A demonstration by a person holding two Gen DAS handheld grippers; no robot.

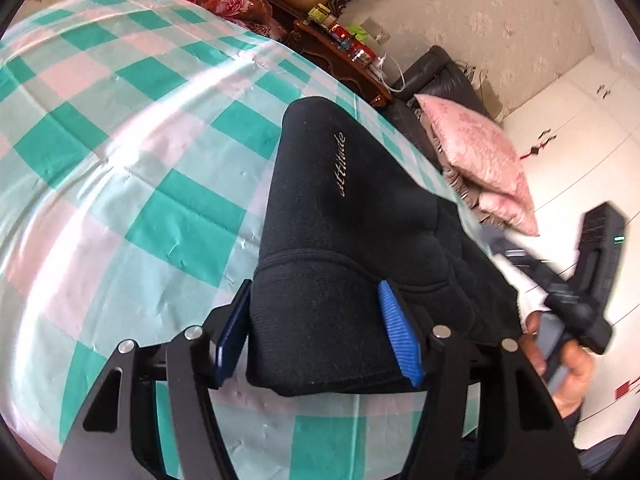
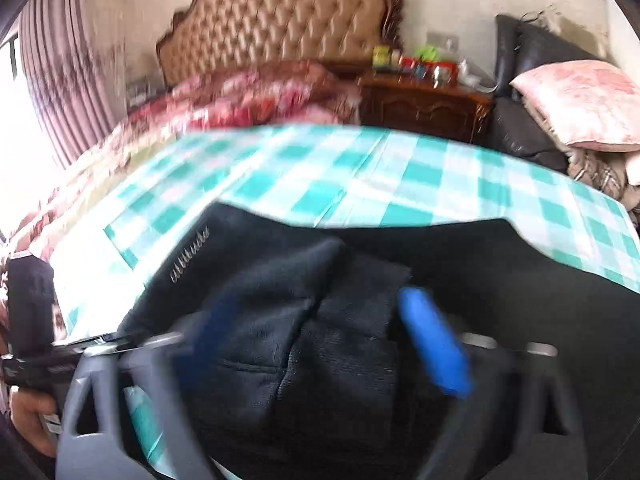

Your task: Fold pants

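Observation:
Black pants (image 1: 340, 216) with "attitude" lettering lie folded on the green-and-white checkered bedsheet (image 1: 132, 128). My left gripper (image 1: 316, 296) is open, its blue pads straddling the waistband end of the pants. The right gripper (image 1: 584, 276) shows blurred at the right of the left wrist view, held in a hand. In the right wrist view the pants (image 2: 360, 312) fill the lower frame. My right gripper (image 2: 316, 300) is open above the bunched black fabric, blurred by motion. The left gripper (image 2: 44, 344) shows at that view's left edge.
A tufted headboard (image 2: 280, 24) and a red floral blanket (image 2: 248, 96) are at the head of the bed. A dark wooden nightstand (image 2: 424, 104) with small items stands beside it. A pink pillow (image 1: 480, 160) lies on a black chair at the bed's right side.

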